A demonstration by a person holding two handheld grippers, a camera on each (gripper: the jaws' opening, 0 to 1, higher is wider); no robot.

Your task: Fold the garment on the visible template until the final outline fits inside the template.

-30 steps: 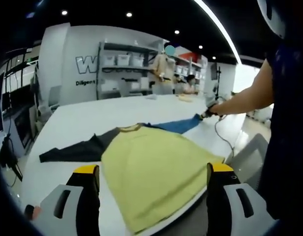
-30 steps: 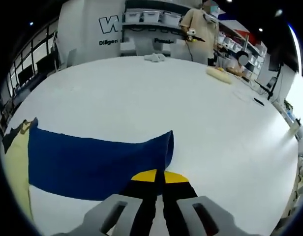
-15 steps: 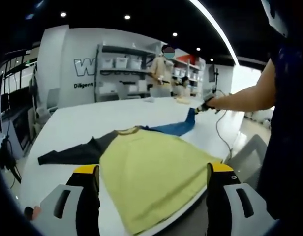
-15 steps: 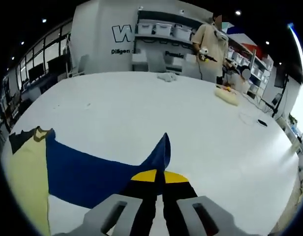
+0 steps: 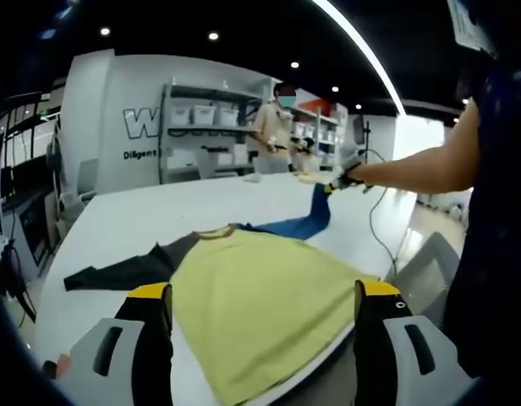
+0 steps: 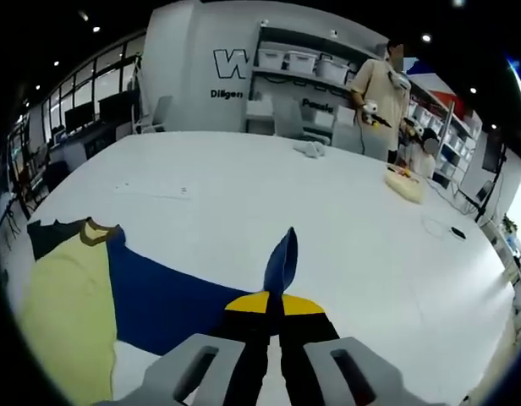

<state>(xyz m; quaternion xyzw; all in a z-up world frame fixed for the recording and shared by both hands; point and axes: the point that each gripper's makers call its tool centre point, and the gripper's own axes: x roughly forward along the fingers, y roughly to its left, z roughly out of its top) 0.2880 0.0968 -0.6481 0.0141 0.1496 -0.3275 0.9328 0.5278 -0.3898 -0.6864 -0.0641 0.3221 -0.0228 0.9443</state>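
My right gripper (image 6: 274, 315) clamps the blue sleeve (image 6: 180, 292), lifted to fold across the yellow body (image 5: 260, 296) (left gripper (image 5: 262, 298) hangs released).

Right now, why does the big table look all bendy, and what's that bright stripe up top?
Right gripper view: the fisheye lens bows the white table into a dome. Left gripper view: the stripe is a long ceiling light, glaring white, and the window area behind is washed out.

Your left gripper (image 5: 262, 326) is hovering with jaws apart over the yellow garment (image 5: 269, 296) on the white table (image 5: 142, 220); at two o'clock, your right gripper (image 5: 339, 182) is lifting its blue sleeve (image 5: 298, 222).
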